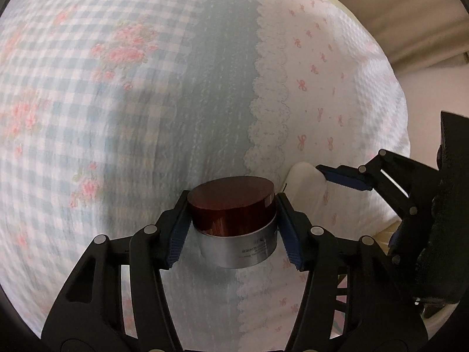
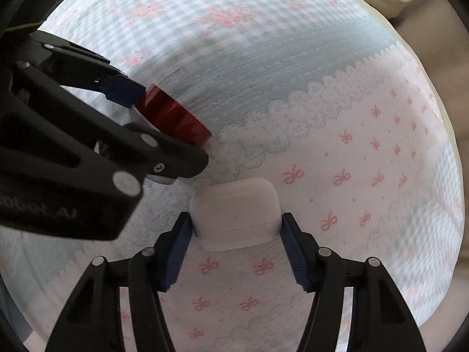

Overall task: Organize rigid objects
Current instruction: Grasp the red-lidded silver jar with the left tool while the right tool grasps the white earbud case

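Note:
My left gripper point(image 1: 233, 205) is shut on a round jar point(image 1: 231, 205) with a dark red lid and a silver base, held above the bedspread. The jar also shows in the right wrist view point(image 2: 173, 117), held by the left gripper point(image 2: 164, 123) at the left. My right gripper point(image 2: 236, 220) is shut on a white rounded earbud case point(image 2: 234, 214), just to the right of the jar. In the left wrist view the case point(image 1: 304, 182) and one blue fingertip point(image 1: 340, 177) of the right gripper show at the right.
A bedspread point(image 1: 117, 88) fills both views: blue and white checks with pink flowers, a plain blue band, a lace-print border, white with pink bows point(image 2: 381, 161). Its edge runs at the right, with a beige floor or wall point(image 1: 410, 14) beyond.

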